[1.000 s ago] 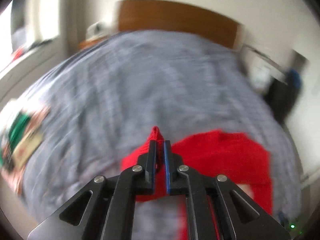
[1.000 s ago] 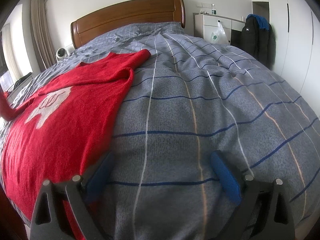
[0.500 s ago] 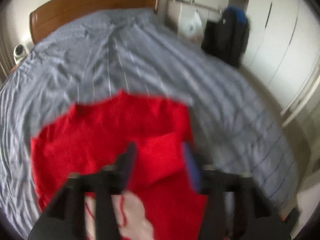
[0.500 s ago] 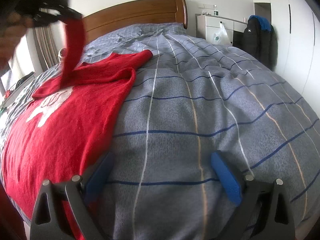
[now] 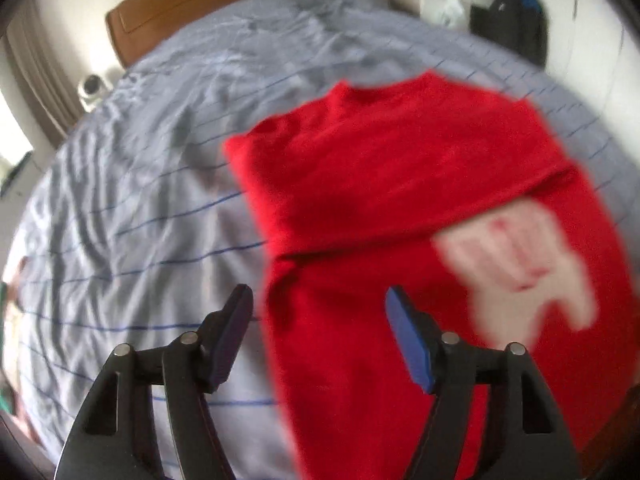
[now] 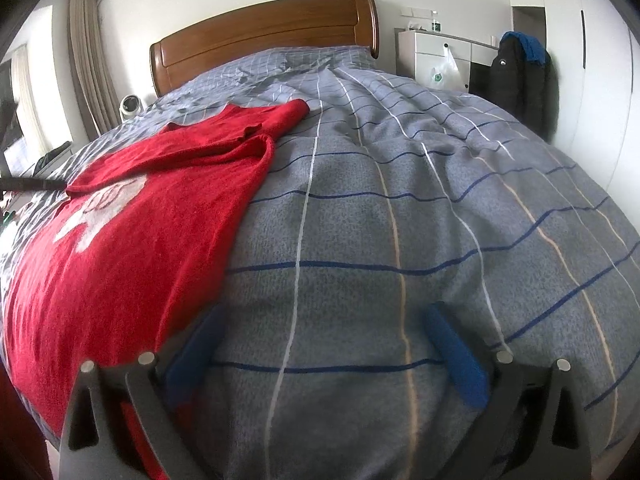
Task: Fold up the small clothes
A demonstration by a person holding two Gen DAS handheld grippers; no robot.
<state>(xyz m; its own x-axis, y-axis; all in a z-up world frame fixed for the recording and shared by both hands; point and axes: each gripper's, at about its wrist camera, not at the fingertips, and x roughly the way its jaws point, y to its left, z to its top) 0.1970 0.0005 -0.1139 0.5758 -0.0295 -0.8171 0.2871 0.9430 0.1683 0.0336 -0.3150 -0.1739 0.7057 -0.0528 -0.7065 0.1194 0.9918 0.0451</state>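
Note:
A red knit sweater (image 5: 400, 208) with a white print (image 5: 520, 264) lies flat on the bed. One sleeve is folded across its chest. It also shows in the right wrist view (image 6: 132, 216) at the left. My left gripper (image 5: 320, 320) is open and empty, just above the sweater's left edge. My right gripper (image 6: 320, 332) is open and empty, low over the quilt to the right of the sweater's hem.
The bed has a grey quilt with blue and white lines (image 6: 400, 200) and a wooden headboard (image 6: 260, 36). A white cabinet (image 6: 436, 56) and a dark jacket (image 6: 520, 76) stand at the right. A small white device (image 6: 130, 106) sits at the left of the headboard.
My left gripper held the red sleeve, carried it up and over the sweater, then let go. The sleeve now lies across the chest. My right gripper has stayed still and open.

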